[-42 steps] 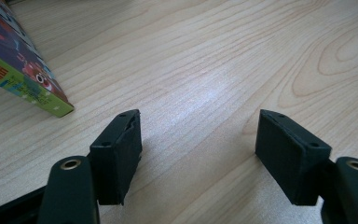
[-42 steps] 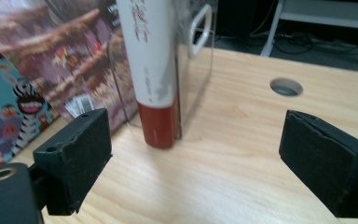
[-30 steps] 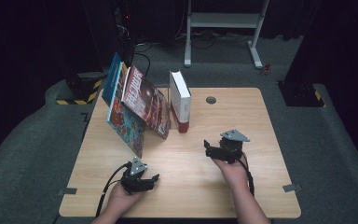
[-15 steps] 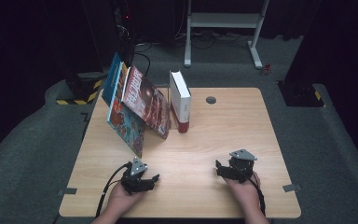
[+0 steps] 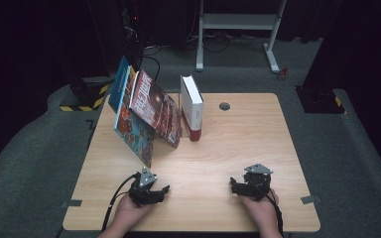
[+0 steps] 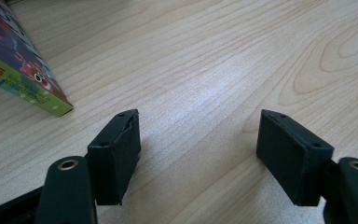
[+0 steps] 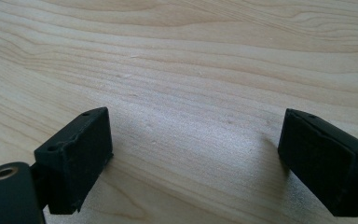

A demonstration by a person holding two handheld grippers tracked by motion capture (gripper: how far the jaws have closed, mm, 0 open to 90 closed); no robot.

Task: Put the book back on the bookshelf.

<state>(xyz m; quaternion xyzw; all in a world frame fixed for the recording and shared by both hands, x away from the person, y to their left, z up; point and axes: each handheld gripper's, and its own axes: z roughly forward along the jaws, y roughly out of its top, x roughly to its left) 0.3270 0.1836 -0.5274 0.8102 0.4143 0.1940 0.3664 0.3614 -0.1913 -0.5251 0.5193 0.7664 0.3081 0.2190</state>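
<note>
A pale wooden bench point(image 5: 238, 144) stands on grey carpet in a dark room. A person's two hands rest near its front edge, each holding a black two-fingered gripper. The left gripper point(image 5: 161, 190) lies at front left, its fingers point(image 6: 116, 151) spread wide over bare wood with nothing between them. The right gripper point(image 5: 234, 186) lies at front right, well apart from the left, its fingers point(image 7: 77, 156) also spread wide and holding nothing. Nearest the left gripper, a colourful picture book point(image 5: 134, 131) leans on more slanted books at back left; its green corner point(image 6: 51, 100) touches the wood. Just beside them a thick white book with a red base point(image 5: 192, 113) stands upright.
</note>
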